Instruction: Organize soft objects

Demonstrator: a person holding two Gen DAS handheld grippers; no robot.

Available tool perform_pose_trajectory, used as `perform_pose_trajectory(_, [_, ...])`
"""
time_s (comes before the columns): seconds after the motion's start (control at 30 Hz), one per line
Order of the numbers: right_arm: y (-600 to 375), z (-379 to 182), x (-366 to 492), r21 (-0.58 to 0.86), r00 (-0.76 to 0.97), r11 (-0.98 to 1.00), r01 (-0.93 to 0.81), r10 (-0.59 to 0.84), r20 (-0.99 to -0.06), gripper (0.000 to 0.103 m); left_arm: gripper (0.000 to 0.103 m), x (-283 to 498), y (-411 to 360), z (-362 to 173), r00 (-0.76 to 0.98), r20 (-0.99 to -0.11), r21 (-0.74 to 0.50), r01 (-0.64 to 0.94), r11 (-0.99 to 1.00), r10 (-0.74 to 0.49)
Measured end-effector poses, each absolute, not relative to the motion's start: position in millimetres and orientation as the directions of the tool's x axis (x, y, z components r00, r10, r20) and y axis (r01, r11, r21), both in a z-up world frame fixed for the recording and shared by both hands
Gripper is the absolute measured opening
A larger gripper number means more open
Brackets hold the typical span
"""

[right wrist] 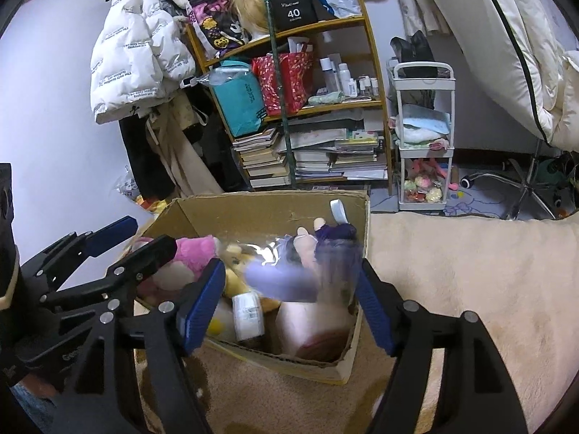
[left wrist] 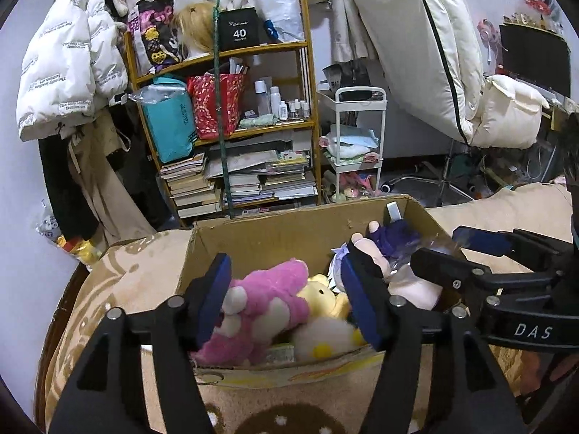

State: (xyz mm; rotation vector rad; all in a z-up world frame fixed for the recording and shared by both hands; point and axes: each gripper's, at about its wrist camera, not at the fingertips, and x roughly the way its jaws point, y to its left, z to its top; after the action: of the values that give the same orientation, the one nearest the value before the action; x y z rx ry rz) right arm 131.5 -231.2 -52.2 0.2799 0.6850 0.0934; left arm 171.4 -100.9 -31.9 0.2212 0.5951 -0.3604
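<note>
1. The left hand-held gripper (left wrist: 286, 300) stood wide open over the cardboard box (left wrist: 253, 238), holding nothing.
2. The right hand-held gripper (right wrist: 289, 307) was likewise wide, empty, above the bagged doll (right wrist: 318, 253).
3. A pink plush (left wrist: 267, 300) and a yellow plush (left wrist: 325, 296) lay inside the box.
4. The box rested on a beige blanket (right wrist: 452, 271); a bookshelf (left wrist: 224, 126) stood behind.

a lived-in bedroom at home; a wooden shelf (left wrist: 224, 115) crammed with stacked books (left wrist: 231, 184), gift bags and small bottles (left wrist: 278, 103); a white puffer jacket (left wrist: 68, 61) hanging on the wall; a white trolley (right wrist: 423, 133) of folded cloths; a cream duvet (left wrist: 434, 54); a fluffy beige blanket (right wrist: 470, 271); a cardboard box (right wrist: 253, 213) of plush toys.
</note>
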Motion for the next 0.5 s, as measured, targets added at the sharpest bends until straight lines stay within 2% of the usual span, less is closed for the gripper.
perform_pose_trajectory(0.2, [-232, -42, 120, 0.279, 0.799, 0.960, 0.023, 0.150, -0.582, 0.094, 0.077, 161, -88, -25, 0.784, -0.573, 0.106, 0.359, 0.927, -0.238])
perform_pose_trajectory(0.27, [-231, -35, 114, 0.259, 0.813, 0.965, 0.022, 0.134, -0.567, 0.102, 0.080, 154, -82, -20, 0.795, -0.562, 0.108, 0.346, 0.932, -0.229])
perform_pose_trajectory(0.4, [-228, -21, 101, 0.222, 0.835, 0.975, 0.026, 0.101, -0.540, 0.103, 0.096, 145, -71, -12, 0.805, -0.555, 0.106, 0.320, 0.941, -0.211])
perform_pose_trajectory(0.5, [-223, -11, 92, 0.201, 0.847, 0.979, 0.019, 0.091, -0.524, 0.103, 0.097, 136, -65, -7, 0.816, -0.549, 0.121, 0.295, 0.948, -0.183])
